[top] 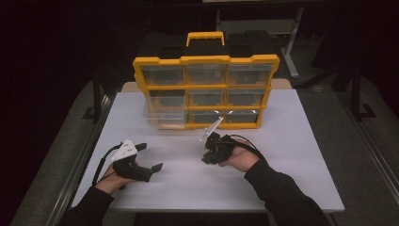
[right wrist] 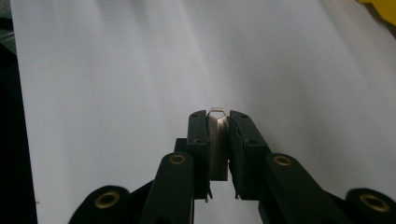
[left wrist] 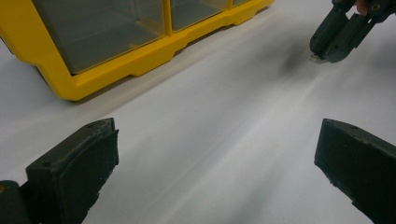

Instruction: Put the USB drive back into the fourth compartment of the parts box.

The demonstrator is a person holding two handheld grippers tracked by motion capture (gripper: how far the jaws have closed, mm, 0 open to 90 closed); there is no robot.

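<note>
Small silvery metal piece (right wrist: 217, 122), pinched between the nearly closed jaws of the right gripper (right wrist: 217, 120), hangs just above the white table (top: 291, 155). Its thin hold could slip. The left gripper (left wrist: 217, 154) rests wide open, empty, near the yellow drawer organiser (top: 205, 89).

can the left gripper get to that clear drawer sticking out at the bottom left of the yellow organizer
Probably yes. The left gripper stands open with nothing between its jaws, and bare white table lies between it and the pulled-out clear plastic drawer of the yellow organizer.
</note>
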